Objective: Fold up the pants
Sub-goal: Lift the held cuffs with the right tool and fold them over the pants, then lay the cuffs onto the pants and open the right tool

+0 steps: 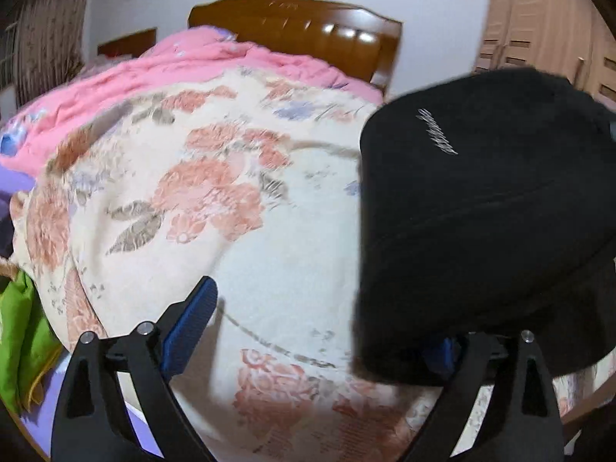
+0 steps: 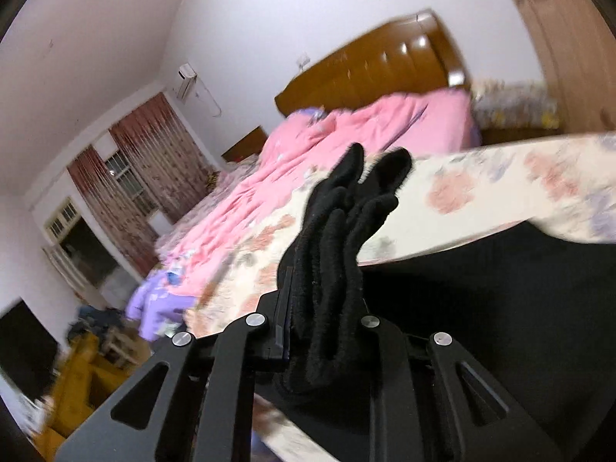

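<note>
The black pants (image 1: 489, 223) hang as a thick folded bundle over the floral blanket (image 1: 238, 208) on the bed, at the right of the left wrist view, with a small white logo showing. My left gripper (image 1: 327, 331) is open; its left blue pad (image 1: 188, 327) is bare and the pants drape over its right finger. My right gripper (image 2: 323, 308) is shut on bunched layers of the black pants (image 2: 338, 238), which stick up between its fingers and spread dark to the right.
A pink quilt (image 2: 315, 154) lies beyond the floral blanket (image 2: 500, 188), against a brown wooden headboard (image 1: 300, 27). A wardrobe (image 1: 539, 30) stands at the right. Green cloth (image 1: 19, 338) lies at the bed's left edge. Curtained windows (image 2: 131, 192) and yellow clutter (image 2: 73, 381) fill the room's left.
</note>
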`<state>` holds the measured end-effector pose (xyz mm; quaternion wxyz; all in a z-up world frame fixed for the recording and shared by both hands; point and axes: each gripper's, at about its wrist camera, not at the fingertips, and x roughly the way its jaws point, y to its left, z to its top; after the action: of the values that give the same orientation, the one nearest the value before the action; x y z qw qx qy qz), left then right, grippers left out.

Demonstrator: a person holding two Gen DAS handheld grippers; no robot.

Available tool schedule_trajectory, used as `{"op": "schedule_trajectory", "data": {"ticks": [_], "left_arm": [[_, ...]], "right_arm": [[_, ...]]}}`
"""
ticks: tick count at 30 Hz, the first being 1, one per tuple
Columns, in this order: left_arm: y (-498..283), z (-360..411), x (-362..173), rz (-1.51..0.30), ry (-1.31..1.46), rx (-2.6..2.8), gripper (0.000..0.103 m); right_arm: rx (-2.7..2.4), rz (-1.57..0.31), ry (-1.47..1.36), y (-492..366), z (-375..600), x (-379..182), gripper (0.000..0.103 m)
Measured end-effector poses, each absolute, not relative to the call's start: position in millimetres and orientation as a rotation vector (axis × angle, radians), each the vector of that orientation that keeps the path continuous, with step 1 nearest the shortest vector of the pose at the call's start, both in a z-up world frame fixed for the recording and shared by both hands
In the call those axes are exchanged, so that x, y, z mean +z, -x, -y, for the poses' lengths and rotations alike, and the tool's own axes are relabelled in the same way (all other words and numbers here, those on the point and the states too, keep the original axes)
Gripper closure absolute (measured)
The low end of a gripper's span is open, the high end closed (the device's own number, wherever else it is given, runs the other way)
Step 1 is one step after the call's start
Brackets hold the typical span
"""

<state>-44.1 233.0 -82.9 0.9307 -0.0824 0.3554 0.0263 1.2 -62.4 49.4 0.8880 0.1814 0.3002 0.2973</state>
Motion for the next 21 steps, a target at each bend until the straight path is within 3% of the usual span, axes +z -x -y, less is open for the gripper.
{"op": "schedule_trajectory", "data": {"ticks": [3, 6, 21], "left_arm": [[41.0, -220.1, -86.5, -0.741, 0.107, 0.071, 0.006], [38.2, -218.7, -92.9, -0.752, 0.149, 0.064, 0.006], [38.6, -222.3, -91.9, -0.739, 0.151, 0.089, 0.005]], "right_arm": [[0.525, -0.722, -0.34, -0.6, 81.0, -2.3, 0.085], [0.491, -0.841, -0.494, -10.0, 107.8, -66.1, 0.085], [0.53, -0.824, -0.528, 1.8, 106.6, -52.1, 0.085]]}}
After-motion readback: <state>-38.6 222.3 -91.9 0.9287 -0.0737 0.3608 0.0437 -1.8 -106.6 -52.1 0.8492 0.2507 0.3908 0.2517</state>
